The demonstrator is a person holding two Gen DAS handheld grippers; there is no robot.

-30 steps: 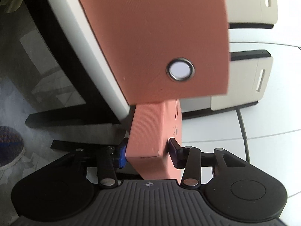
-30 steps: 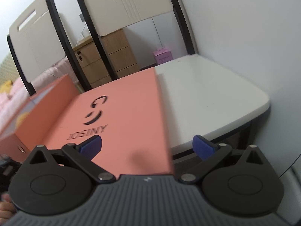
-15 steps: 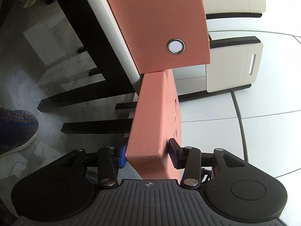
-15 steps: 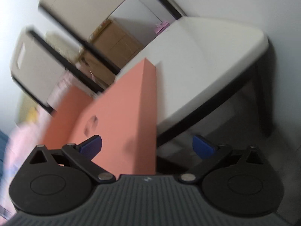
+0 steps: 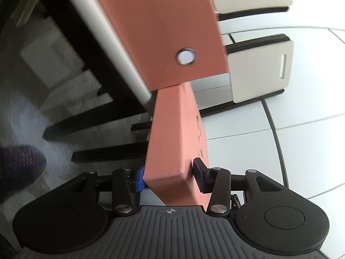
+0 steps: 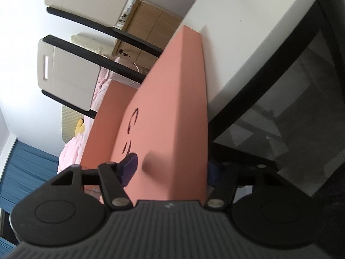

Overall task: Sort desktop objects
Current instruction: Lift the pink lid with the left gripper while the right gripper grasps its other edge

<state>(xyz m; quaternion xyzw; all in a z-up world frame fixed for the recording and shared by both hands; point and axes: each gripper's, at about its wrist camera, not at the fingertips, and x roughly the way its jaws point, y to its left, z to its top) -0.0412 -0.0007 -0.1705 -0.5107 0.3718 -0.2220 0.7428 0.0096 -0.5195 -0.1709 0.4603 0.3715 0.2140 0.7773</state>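
Observation:
A salmon-pink box lid [image 5: 176, 133] with a black logo sticks out past the white table's edge [image 5: 103, 43]. My left gripper [image 5: 170, 178] is shut on its near corner, one pad on each face. Behind it rises the matching salmon box [image 5: 163, 32] with a metal eyelet [image 5: 186, 57]. In the right wrist view the same lid [image 6: 163, 108] runs between the jaws of my right gripper [image 6: 170, 169], which are closing. The left pad [image 6: 129, 166] hovers just off the logo face and throws a shadow on it. The other pad is mostly hidden behind the lid's edge.
The white table top [image 6: 248, 32] has black legs and a dark floor under it. Two cream chairs with black frames [image 6: 64, 71] stand beyond it. A wooden cabinet [image 6: 151, 28] and pink bedding [image 6: 73, 146] lie further back. A person's shoe [image 5: 19, 164] is on the floor at left.
My right gripper has rolled, sunk along the lid, and its jaws have drawn in from wide apart to close around it. The left keeps its grip and has shifted slightly.

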